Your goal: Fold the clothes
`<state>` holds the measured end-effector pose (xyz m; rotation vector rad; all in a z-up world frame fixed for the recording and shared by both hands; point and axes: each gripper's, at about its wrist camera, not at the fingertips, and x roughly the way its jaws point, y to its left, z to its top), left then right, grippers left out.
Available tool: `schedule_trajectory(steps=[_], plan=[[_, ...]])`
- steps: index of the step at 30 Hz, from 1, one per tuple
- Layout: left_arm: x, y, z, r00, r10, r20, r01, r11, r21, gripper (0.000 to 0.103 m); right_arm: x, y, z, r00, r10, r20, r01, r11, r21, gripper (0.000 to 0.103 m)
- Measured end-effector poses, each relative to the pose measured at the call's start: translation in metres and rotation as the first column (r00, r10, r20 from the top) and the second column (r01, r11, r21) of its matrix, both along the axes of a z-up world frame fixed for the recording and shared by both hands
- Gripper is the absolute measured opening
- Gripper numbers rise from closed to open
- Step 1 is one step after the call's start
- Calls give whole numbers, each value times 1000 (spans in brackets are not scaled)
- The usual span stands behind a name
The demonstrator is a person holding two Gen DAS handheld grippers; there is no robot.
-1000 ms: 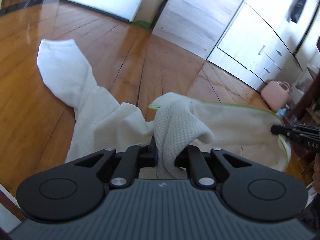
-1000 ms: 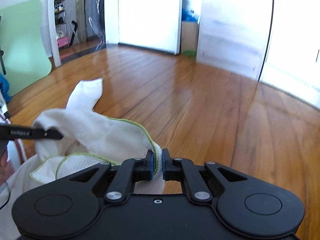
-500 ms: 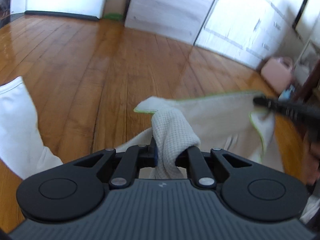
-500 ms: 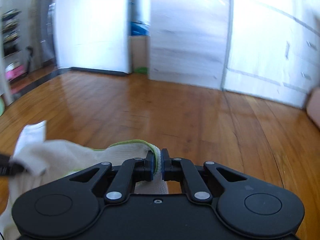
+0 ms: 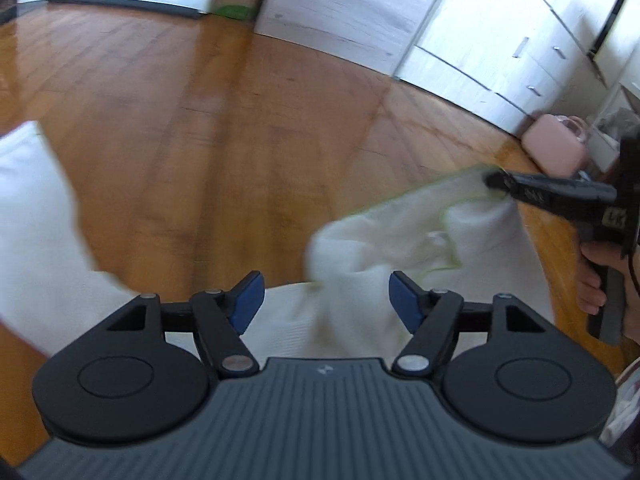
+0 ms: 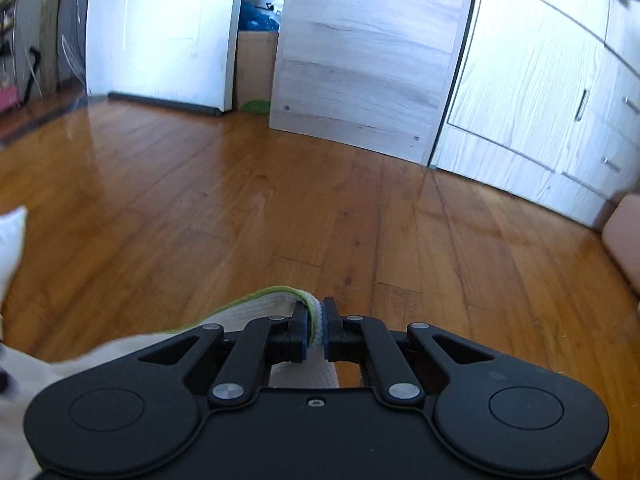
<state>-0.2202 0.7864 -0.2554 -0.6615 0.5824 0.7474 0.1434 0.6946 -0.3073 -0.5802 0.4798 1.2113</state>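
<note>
A white waffle-knit garment [image 5: 400, 232] with a green-trimmed edge lies bunched low over the wooden floor [image 5: 240, 120]. My left gripper [image 5: 326, 284] is open and its jaws are still opening; a loose fold stands between the blue pads, which do not press on it. My right gripper [image 6: 318, 308] pinches the green-trimmed edge [image 6: 256, 304], though its jaws are starting to open. From the left wrist view the right gripper [image 5: 494, 180] holds that corner at the right, in a person's hand [image 5: 596, 280]. A white sleeve [image 5: 32, 200] trails off to the left.
A pink bag [image 5: 554, 148] sits on the floor by the white drawers [image 6: 540, 100]. A pale wooden panel [image 6: 360, 60], a cardboard box [image 6: 256, 68] and a white door stand along the far wall. Bare floorboards stretch ahead of both grippers.
The left gripper's jaws have swung apart and let go of the fold they held. Both grippers have swept sideways, so the sleeve slid to the left edge. The right gripper keeps its pinch.
</note>
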Motion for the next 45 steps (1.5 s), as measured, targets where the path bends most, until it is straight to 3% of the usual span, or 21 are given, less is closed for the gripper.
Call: schedule_trajectory(steps=[1, 3, 4, 7, 9, 12, 14, 18, 22, 23, 24, 25, 26, 27, 28, 30, 32, 36, 38, 41, 45], plan=[[-15, 5, -2, 999, 30, -27, -30, 1000, 1, 72, 0, -1, -6, 1000, -3, -5, 3, 999, -36, 16], [-43, 16, -6, 993, 93, -74, -94, 996, -3, 72, -1, -6, -16, 1000, 0, -23, -2, 995, -103, 52], [-57, 24, -10, 987, 129, -91, -131, 991, -17, 72, -2, -14, -18, 999, 15, -37, -20, 993, -115, 57], [-94, 45, -22, 970, 225, -95, -233, 969, -86, 72, -2, -43, -18, 995, 41, -90, -52, 990, -129, 59], [-107, 54, -29, 969, 238, -67, -245, 960, -137, 72, 7, -64, -16, 983, 31, -183, -55, 990, -128, 64], [-107, 62, -44, 971, 233, -53, -239, 946, -220, 72, 22, -94, -19, 935, 20, -353, -85, 982, -170, 65], [-103, 67, -56, 971, 234, -54, -240, 933, -267, 72, 27, -110, -23, 910, 23, -414, -118, 971, -207, 65], [-91, 72, -59, 965, 256, -50, -261, 937, -234, 87, 23, -129, -28, 923, 61, -380, -172, 948, -266, 68], [-85, 81, -67, 947, 320, 30, -306, 926, -220, 101, 19, -133, -39, 928, 42, -371, -168, 934, -314, 70], [-81, 81, -68, 947, 320, 35, -308, 930, -199, 97, 17, -132, -45, 925, 32, -379, -168, 928, -333, 71], [-75, 80, -67, 956, 295, 10, -289, 943, -167, 54, 16, -132, -51, 922, 21, -387, -169, 921, -352, 71], [-69, 79, -67, 965, 259, -27, -260, 956, -132, 21, 15, -131, -57, 918, 10, -395, -170, 913, -370, 71], [-62, 77, -66, 972, 224, -65, -230, 968, -98, 9, 12, -129, -63, 928, 16, -371, -168, 909, -381, 64], [-62, 73, -64, 973, 216, -76, -220, 974, -60, 9, 9, -128, -69, 940, 25, -341, -166, 906, -390, 26], [-65, 68, -60, 971, 227, -75, -229, 973, -12, 9, 4, -128, -71, 954, 53, -294, -168, 909, -381, 0], [-81, 58, -42, 956, 288, -58, -280, 953, 117, 9, -1, -134, -59, 974, 88, -210, -149, 942, -300, 2], [-109, 54, -24, 933, 361, 13, -357, 916, 183, 9, -3, -138, -42, 987, 104, -120, -128, 969, -213, 2], [-174, 57, -3, 854, 499, 149, -520, 831, 197, 9, 5, -142, 4, 994, 85, 66, -80, 994, -73, 1], [-196, 61, -5, 822, 539, 183, -568, 798, 199, 9, 7, -140, 17, 982, 88, 165, -80, 996, -50, 0], [-209, 69, -25, 799, 583, 151, -602, 781, 166, 9, 3, -131, 17, 944, 121, 307, -101, 992, -80, 0], [-199, 71, -50, 810, 586, -19, -574, 799, 176, 12, 0, -115, -21, 895, 173, 412, -94, 974, -207, 1]])
